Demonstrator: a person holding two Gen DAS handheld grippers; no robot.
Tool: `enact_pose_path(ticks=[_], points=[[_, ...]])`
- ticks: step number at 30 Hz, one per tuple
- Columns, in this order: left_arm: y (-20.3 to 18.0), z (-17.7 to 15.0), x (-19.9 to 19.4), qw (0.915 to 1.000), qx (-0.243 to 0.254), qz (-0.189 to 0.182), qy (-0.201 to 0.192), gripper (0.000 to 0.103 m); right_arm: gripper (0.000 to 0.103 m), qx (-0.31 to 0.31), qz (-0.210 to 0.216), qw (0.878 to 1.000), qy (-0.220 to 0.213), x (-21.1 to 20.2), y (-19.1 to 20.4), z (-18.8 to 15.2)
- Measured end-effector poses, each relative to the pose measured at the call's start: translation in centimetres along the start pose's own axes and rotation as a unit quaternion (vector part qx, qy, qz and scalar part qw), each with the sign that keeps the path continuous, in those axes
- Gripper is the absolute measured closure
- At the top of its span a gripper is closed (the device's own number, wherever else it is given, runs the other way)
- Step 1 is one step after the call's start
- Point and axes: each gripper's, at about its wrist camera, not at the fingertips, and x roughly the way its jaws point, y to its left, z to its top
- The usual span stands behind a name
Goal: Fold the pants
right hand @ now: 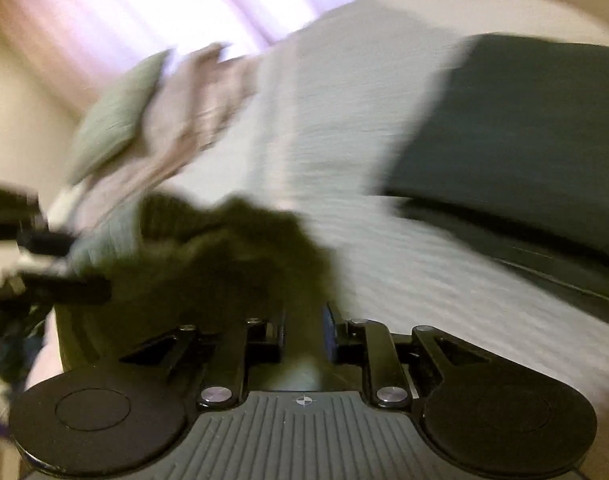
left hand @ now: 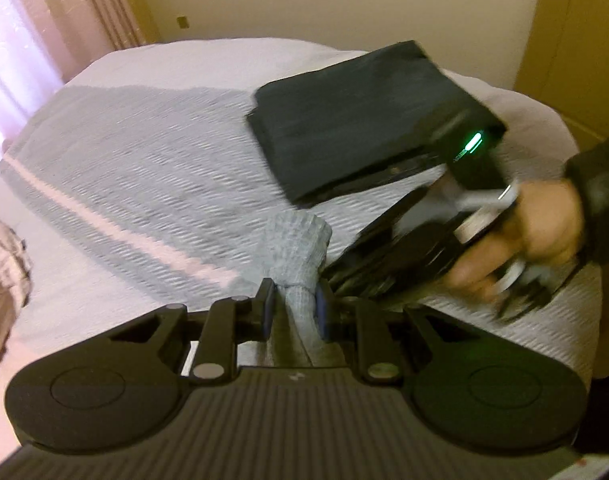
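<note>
A folded dark pair of pants (left hand: 364,120) lies on the bed, to the right; it is also the dark slab (right hand: 524,140) in the blurred right wrist view. My left gripper (left hand: 294,312) is shut on a pinch of light grey ribbed cloth (left hand: 296,240), which looks the same as the bedcover. Just to its right, a hand (left hand: 544,232) holds my right gripper (left hand: 344,272). In its own view, the right gripper (right hand: 306,332) is shut on a bunch of dark cloth (right hand: 224,248). The left gripper (right hand: 72,264) shows at that view's left edge.
A light grey textured bedcover (left hand: 144,160) spans the bed. A green pillow (right hand: 116,120) and a beige rumpled blanket (right hand: 200,120) lie near the head end. Pink curtains (left hand: 8,40) hang at the left, and a cream wall (left hand: 344,0) stands behind.
</note>
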Motion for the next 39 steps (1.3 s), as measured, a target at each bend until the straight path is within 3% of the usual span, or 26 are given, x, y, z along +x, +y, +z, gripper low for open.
enact_pose_path(ticks=[2, 5, 7, 10, 12, 15, 17, 19, 20, 21, 22, 26, 29, 32, 33, 34, 36, 39], points=[[-2.3, 0.1, 0.9, 0.9998, 0.012, -0.013, 0.000, 0.086, 0.084, 0.023, -0.040, 0.999, -0.009, -3.0, -1.9, -0.7], [-6.0, 0.1, 3.2, 0.9994, 0.019, -0.028, 0.008, 0.086, 0.075, 0.049, -0.061, 0.997, -0.025, -5.7, -2.8, -1.4], [-8.4, -0.3, 5.6, 0.9990, 0.031, -0.022, 0.022, 0.086, 0.057, 0.076, -0.058, 0.995, -0.028, -6.1, -3.2, -1.6], [-10.8, -1.9, 9.2, 0.9962, 0.065, -0.014, 0.056, 0.080, 0.052, 0.108, -0.040, 0.993, -0.024, -5.5, -2.1, -1.4], [-10.9, -2.5, 8.6, 0.9945, 0.088, -0.021, 0.053, 0.076, 0.051, 0.128, -0.016, 0.991, -0.018, -5.2, -1.5, -1.0], [-9.5, -3.4, 5.0, 0.9973, 0.059, -0.016, 0.040, 0.075, 0.050, 0.140, 0.018, 0.990, 0.013, -6.2, -0.5, -2.6], [-8.3, -4.8, 2.4, 0.9985, 0.038, -0.003, 0.039, 0.073, 0.050, 0.158, 0.037, 0.986, 0.037, -4.7, 0.2, -2.9], [-7.2, -6.8, 0.8, 0.9987, 0.008, 0.014, 0.048, 0.072, 0.051, 0.180, 0.050, 0.982, 0.034, -3.8, 0.5, -3.1], [-6.6, -8.1, 0.5, 0.9979, -0.011, 0.018, 0.060, 0.072, 0.054, 0.197, 0.042, 0.979, 0.031, -3.5, 0.2, -3.3], [-6.1, -9.3, 0.4, 0.9966, -0.026, 0.022, 0.074, 0.072, 0.071, 0.218, 0.029, 0.975, 0.031, -3.3, -0.2, -3.4], [-5.6, -10.5, 0.4, 0.9949, -0.043, 0.028, 0.086, 0.072, 0.076, 0.235, 0.013, 0.971, 0.032, -3.1, -0.6, -3.1], [-4.9, -13.8, 1.5, 0.9895, -0.077, 0.027, 0.119, 0.072, 0.078, 0.137, -0.022, 0.990, 0.017, -3.4, 0.5, -0.5], [-5.6, -15.0, 1.8, 0.9887, -0.082, 0.014, 0.125, 0.072, 0.078, 0.084, -0.058, 0.994, 0.041, -1.5, 0.7, -0.6], [-6.5, -16.2, 1.4, 0.9890, -0.073, 0.015, 0.128, 0.072, 0.070, 0.079, -0.069, 0.994, 0.035, -2.0, 0.9, -0.9], [-6.7, -16.7, 0.9, 0.9890, -0.073, 0.018, 0.127, 0.072, 0.059, 0.080, -0.077, 0.993, 0.029, -2.6, 1.3, -0.9], [-6.8, -17.3, -0.1, 0.9890, -0.078, 0.022, 0.123, 0.072, 0.056, 0.081, -0.089, 0.992, 0.022, -3.2, 1.9, -0.9], [-7.1, -18.4, -2.0, 0.9887, -0.086, 0.040, 0.116, 0.072, 0.055, 0.089, -0.110, 0.990, 0.016, -4.6, 2.9, -1.3], [-7.5, -21.2, -4.5, 0.9866, -0.082, 0.076, 0.119, 0.072, 0.055, 0.115, -0.083, 0.989, 0.032, -6.2, 5.4, -3.0]])
